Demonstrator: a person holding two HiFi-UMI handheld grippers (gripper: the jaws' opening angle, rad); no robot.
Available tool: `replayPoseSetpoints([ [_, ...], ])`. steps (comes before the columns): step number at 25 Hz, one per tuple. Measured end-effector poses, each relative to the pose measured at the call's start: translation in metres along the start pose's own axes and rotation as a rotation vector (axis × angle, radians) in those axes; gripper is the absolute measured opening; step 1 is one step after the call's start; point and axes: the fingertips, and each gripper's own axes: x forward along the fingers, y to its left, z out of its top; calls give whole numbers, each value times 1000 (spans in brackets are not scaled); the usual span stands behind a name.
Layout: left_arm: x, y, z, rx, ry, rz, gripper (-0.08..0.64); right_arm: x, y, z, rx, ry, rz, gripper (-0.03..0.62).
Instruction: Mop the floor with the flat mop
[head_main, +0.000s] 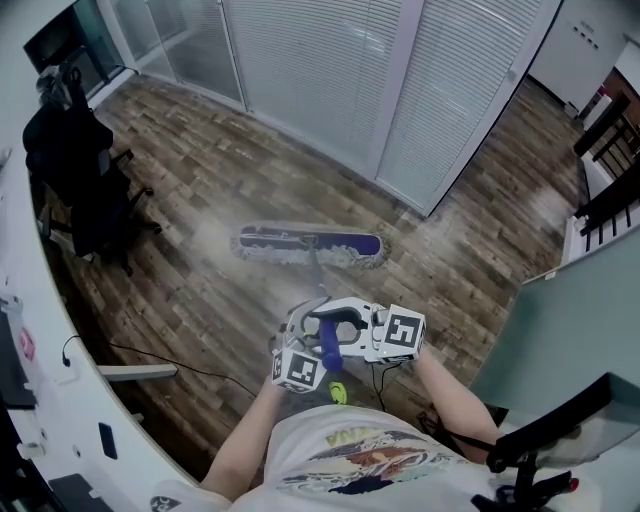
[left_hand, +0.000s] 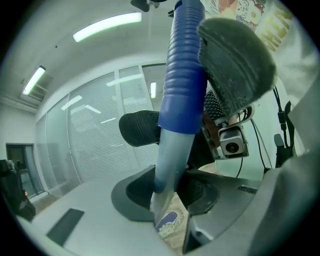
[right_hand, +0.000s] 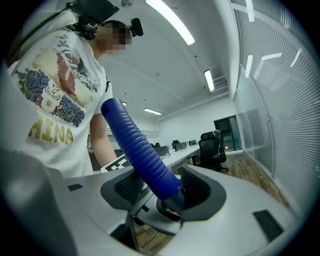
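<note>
Head view shows the mop (head_main: 310, 245) lying flat on the wood floor (head_main: 200, 170) ahead of me, its long pad crosswise and near the blinds. Its handle (head_main: 318, 278) slants back up to my two tools. I judge this a mid-stroke hold, with the pad kept flush so that its whole length wipes. The left tool (head_main: 303, 335) is clenched on the pale shaft just below the blue ribbed grip (head_main: 330, 345); the left gripper view has the shaft running straight between its pads. The right tool (head_main: 350, 322) grasps the lower end of that blue grip from the other side, pads against it as far as I can make out. The two sit close together, one just above the other. That gives me a pivot and a push point for steering. For writing, my shirt (right_hand: 55, 100) carries the letters "HINA" under a printed picture, and the tool cubes bear square markers. I can read no brand on the mop.
</note>
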Motion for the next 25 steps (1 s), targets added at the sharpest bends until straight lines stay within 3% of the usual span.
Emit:
replayPoseSetpoints([
  [6, 44, 42, -17, -10, 34, 1, 110, 1, -60, -5, 1, 33, 11, 227],
  [18, 130, 208, -29, -7, 14, 5, 109, 42, -241, 44, 0, -7, -23, 225],
  [25, 188, 270, -52, -4, 60, -2, 110, 49, -325, 41, 4, 23, 1, 227],
])
